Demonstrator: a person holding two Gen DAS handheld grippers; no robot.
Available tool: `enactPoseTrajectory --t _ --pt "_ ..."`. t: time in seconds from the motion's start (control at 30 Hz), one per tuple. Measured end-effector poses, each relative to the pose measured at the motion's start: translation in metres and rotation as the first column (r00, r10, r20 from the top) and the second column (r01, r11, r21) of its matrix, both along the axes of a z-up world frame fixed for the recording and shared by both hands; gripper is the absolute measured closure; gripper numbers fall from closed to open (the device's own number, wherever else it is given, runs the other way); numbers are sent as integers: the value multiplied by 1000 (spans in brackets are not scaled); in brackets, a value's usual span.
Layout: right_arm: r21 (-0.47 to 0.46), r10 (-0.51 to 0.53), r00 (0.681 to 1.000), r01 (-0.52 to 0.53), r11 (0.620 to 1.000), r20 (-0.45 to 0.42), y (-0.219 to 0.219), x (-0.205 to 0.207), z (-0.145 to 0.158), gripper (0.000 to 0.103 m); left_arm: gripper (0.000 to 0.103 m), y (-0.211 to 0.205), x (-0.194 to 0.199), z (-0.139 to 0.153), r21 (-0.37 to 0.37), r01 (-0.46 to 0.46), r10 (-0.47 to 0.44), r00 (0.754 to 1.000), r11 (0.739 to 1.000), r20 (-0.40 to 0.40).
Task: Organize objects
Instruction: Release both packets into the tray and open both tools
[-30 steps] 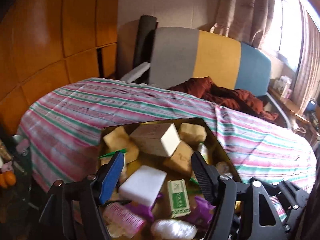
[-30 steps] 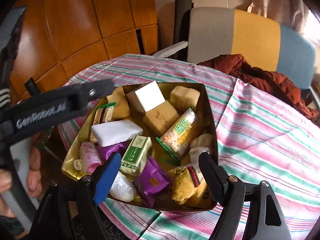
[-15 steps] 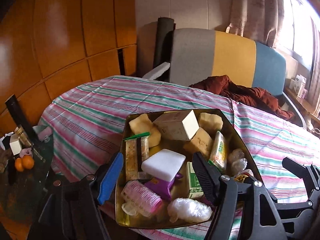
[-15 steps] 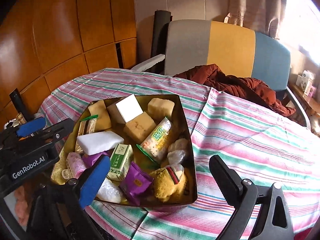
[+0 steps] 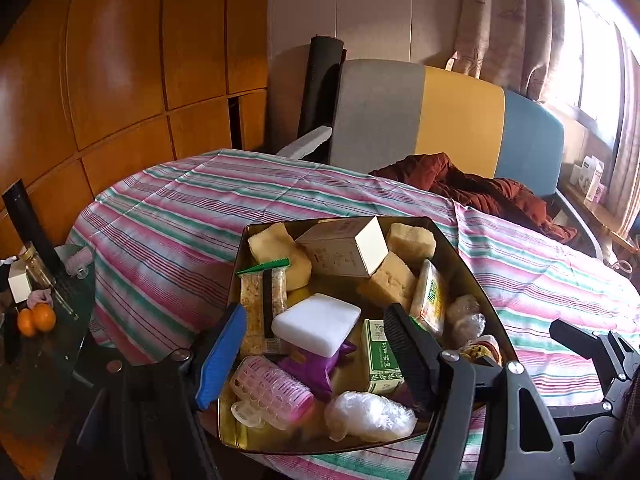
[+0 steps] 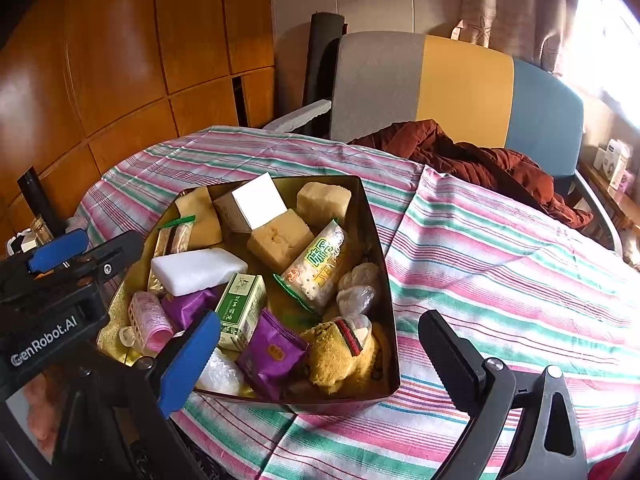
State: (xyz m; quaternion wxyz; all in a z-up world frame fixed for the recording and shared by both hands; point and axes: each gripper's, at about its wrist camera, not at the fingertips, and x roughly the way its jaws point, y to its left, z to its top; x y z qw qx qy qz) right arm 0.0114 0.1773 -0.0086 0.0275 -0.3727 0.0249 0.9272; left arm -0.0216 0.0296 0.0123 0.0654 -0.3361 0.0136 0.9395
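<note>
A gold tin tray full of small items sits on the striped tablecloth. It holds a white sponge block, a pink hair roller, a green box, purple packets, yellow sponges, a beige carton and a cracker pack. My left gripper is open and empty over the tray's near end. My right gripper is open and empty at the tray's near right corner.
A grey, yellow and blue sofa back with a rust-red garment stands behind the table. A glass side table with oranges and a jar is at the left. Wooden panelling lines the left wall.
Both grippers have pulled back and risen from the tray, so more of the table shows. Both stay open and empty.
</note>
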Motion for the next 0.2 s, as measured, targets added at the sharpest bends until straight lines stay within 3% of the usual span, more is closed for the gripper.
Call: enactPoseTrajectory --t 0.2 --pt "8 7 1000 -7 1000 2 -2 -3 -1 3 34 -1 0 0 -6 -9 9 1000 1000 -16"
